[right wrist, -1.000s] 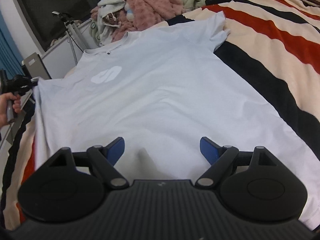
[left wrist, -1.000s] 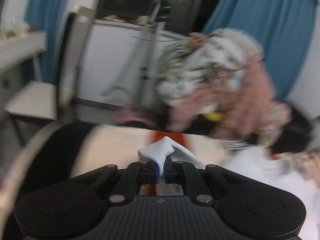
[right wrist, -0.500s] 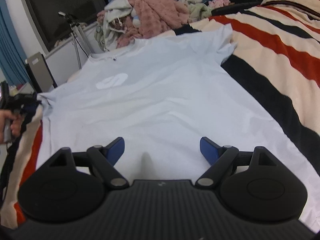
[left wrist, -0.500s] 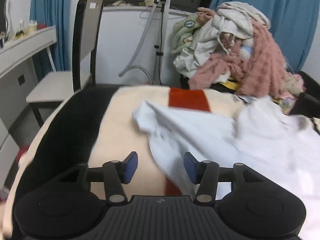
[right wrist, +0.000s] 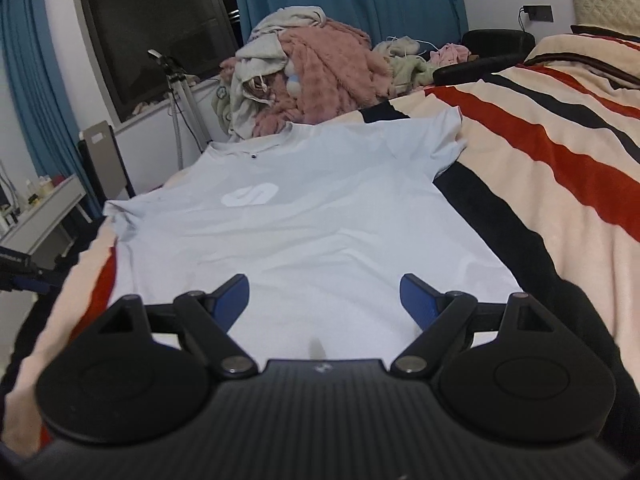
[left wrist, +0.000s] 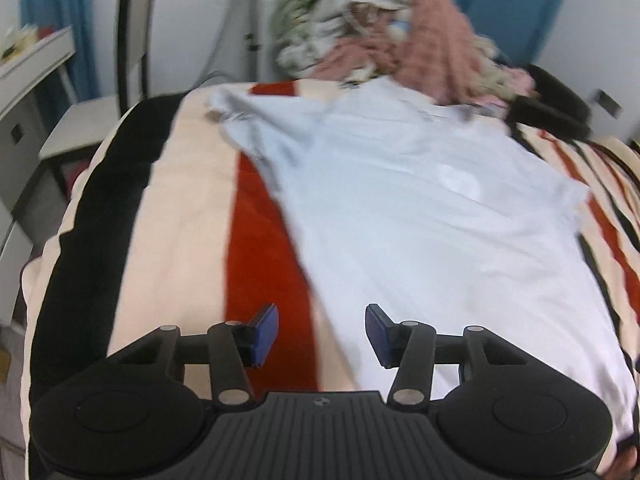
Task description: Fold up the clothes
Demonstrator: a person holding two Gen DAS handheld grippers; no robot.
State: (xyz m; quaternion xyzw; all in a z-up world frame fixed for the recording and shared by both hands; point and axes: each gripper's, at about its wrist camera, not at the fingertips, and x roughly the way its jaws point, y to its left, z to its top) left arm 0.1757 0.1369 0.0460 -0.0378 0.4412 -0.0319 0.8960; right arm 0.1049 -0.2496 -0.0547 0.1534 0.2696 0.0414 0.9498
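Left wrist view first: the left gripper hovers with its blue-padded jaws spread wide and nothing between them, just above the near-left side edge of a pale blue T-shirt. That shirt lies spread front-up on a striped blanket, its left sleeve crumpled near the blanket's far-left corner. A broad strip of bare blanket runs along the shirt's left side, out to the bed's edge. Beyond the collar sits a heap of clothes (the picture is motion-blurred, so its pieces are hard to separate), and a chair stands off the far-left corner.

Right wrist view: the right gripper is likewise wide apart and empty, poised over the shirt's bottom hem. A white logo marks the chest, and the right sleeve lies flat. To the right, the blanket stretches away bare; the left gripper shows at the frame's left margin, beside the bed's edge.
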